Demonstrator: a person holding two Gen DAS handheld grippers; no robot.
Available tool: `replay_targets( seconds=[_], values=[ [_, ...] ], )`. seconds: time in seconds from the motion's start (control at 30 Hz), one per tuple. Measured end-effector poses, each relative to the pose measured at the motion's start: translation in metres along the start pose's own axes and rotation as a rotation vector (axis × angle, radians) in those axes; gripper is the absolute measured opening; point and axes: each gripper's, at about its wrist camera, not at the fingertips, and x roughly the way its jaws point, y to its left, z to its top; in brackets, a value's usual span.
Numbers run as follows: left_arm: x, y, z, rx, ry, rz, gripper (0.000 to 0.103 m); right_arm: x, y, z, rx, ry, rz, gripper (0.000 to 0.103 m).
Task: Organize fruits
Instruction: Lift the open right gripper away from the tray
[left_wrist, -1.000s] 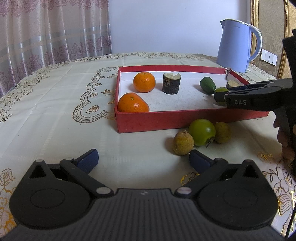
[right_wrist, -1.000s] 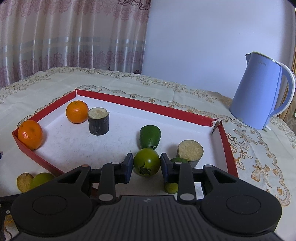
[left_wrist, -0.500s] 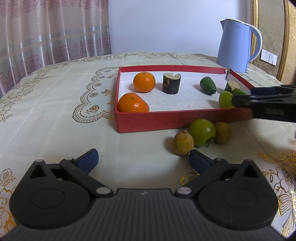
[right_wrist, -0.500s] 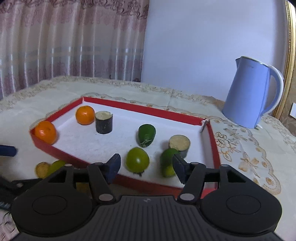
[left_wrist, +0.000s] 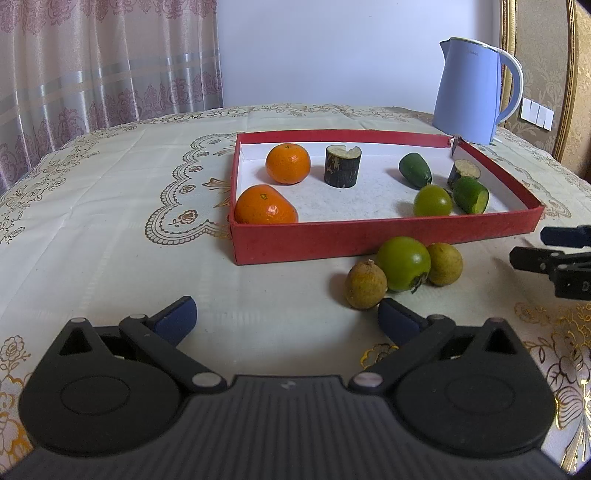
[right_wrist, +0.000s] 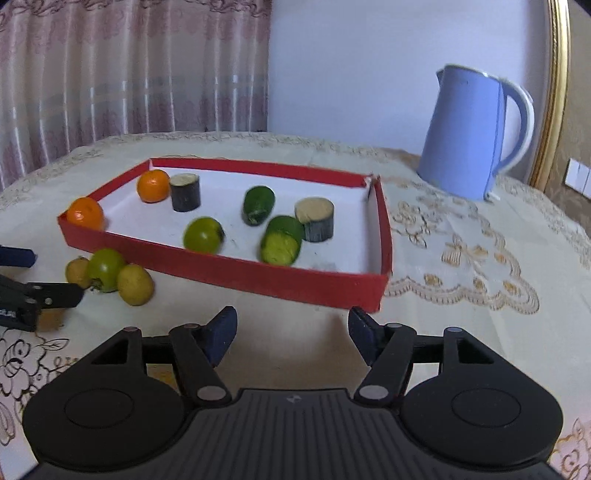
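Observation:
A red tray (left_wrist: 369, 236) (right_wrist: 258, 275) holds two oranges (left_wrist: 288, 163), two dark cylinder pieces (left_wrist: 342, 167), two green cut pieces (left_wrist: 415, 170) and a round green fruit (left_wrist: 432, 200) (right_wrist: 202, 235). On the cloth in front of the tray lie a green fruit (left_wrist: 403, 263) (right_wrist: 106, 268) and two brown fruits (left_wrist: 365, 284) (left_wrist: 444, 264). My left gripper (left_wrist: 286, 319) is open and empty, just short of these three. My right gripper (right_wrist: 290, 330) is open and empty, in front of the tray's near right corner.
A blue kettle (left_wrist: 474, 90) (right_wrist: 476, 136) stands behind the tray's right end. The table carries a cream embroidered cloth (left_wrist: 110, 206). Curtains hang behind on the left. The right gripper's fingers (left_wrist: 554, 258) show at the right edge of the left wrist view.
My right gripper has opened, left the round green fruit in the tray, and drawn back out over the tray's front wall. The left gripper has not moved.

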Motion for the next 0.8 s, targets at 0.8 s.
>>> replay_targets(
  seconds=[0.8],
  values=[
    [0.003,-0.016,0.010,-0.058,-0.002,0.051,0.103,0.012,-0.013,-0.004,0.071,0.054,0.021,0.099]
  ],
)
